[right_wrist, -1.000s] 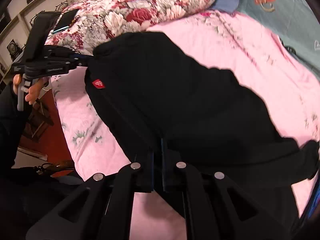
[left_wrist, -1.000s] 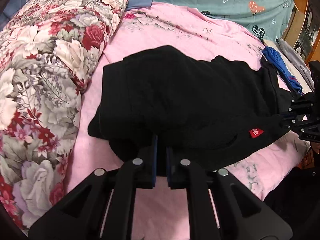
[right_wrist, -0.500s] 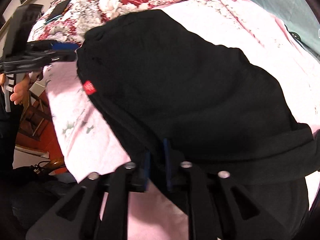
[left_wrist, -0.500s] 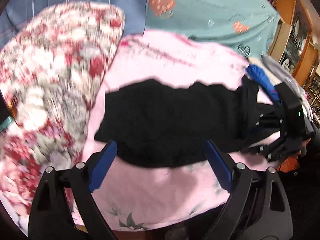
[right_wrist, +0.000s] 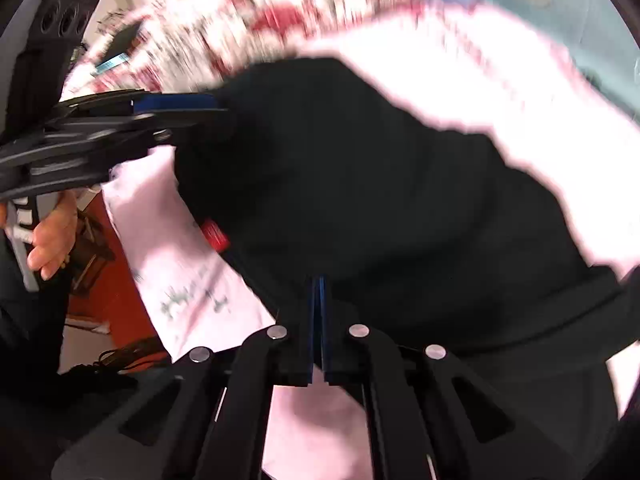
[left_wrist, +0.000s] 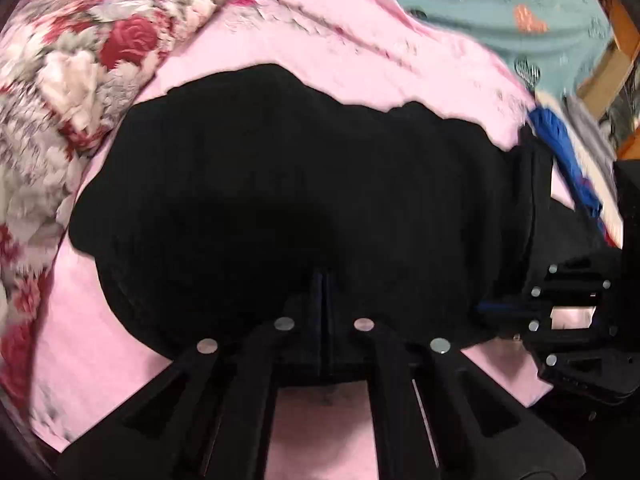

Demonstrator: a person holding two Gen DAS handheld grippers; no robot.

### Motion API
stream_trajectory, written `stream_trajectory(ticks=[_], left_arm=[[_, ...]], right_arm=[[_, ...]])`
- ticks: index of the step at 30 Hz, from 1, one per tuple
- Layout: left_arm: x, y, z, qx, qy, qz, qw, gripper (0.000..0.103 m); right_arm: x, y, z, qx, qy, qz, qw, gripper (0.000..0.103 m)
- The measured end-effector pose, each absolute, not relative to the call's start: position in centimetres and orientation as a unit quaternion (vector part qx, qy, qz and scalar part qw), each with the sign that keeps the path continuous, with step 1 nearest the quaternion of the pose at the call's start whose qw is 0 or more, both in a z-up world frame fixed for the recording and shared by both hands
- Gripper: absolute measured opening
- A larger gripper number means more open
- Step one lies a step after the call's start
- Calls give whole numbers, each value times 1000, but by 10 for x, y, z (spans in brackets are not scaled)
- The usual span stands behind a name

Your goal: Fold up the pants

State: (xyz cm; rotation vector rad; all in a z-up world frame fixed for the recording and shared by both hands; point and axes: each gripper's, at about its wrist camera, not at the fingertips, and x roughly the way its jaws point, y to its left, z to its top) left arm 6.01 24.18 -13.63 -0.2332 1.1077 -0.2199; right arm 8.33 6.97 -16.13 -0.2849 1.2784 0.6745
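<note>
Black pants [left_wrist: 288,184] lie folded in a wide bundle on the pink bedsheet [left_wrist: 360,48]. My left gripper [left_wrist: 322,280] is shut on their near edge, its fingers pressed together in the cloth. The right gripper [left_wrist: 500,306] shows at the right of this view, clamped on the waistband end. In the right wrist view the right gripper [right_wrist: 319,282] is shut on the pants [right_wrist: 380,184] near a small red tag [right_wrist: 215,234]. The left gripper [right_wrist: 218,110] bites the far left corner there. Both views are blurred by motion.
A flowered quilt [left_wrist: 60,80] is heaped along the left of the bed. A teal blanket [left_wrist: 460,8] lies at the head. Blue cloth [left_wrist: 568,160] sits by the right edge. A hand [right_wrist: 52,240] holds the left tool beyond the bed's edge, over a red-brown floor [right_wrist: 116,280].
Half a second ago the left gripper was open and drawn back from the pants; now it is shut on their near edge again. The right gripper stayed shut on the pants.
</note>
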Motion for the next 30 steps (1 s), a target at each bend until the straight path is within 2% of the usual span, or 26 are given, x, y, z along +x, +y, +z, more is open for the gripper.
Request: stream_trajectory(ticks=[5, 7, 9, 10, 13, 18, 24, 30], left_arm=[[59, 243, -139, -133, 520, -88, 839, 2], [58, 245, -141, -139, 517, -94, 839, 2], [59, 247, -142, -148, 518, -96, 837, 3], [60, 248, -143, -151, 519, -96, 836, 4], [59, 248, -142, -147, 518, -94, 837, 4], [59, 248, -142, -143, 516, -94, 839, 4], [64, 251, -143, -150, 520, -102, 835, 4], [67, 252, -144, -149, 520, -108, 834, 4]], right_arm=[[85, 64, -157, -123, 591, 302, 738, 4], [99, 44, -137, -107, 588, 283, 750, 6], [121, 9, -110, -85, 577, 240, 776, 27], [139, -20, -95, -62, 575, 201, 791, 42], [195, -104, -75, -23, 593, 69, 802, 44], [287, -219, -81, 37, 638, -95, 763, 44], [370, -264, -112, 83, 670, -170, 718, 44], [394, -269, -135, 85, 684, -207, 694, 44]])
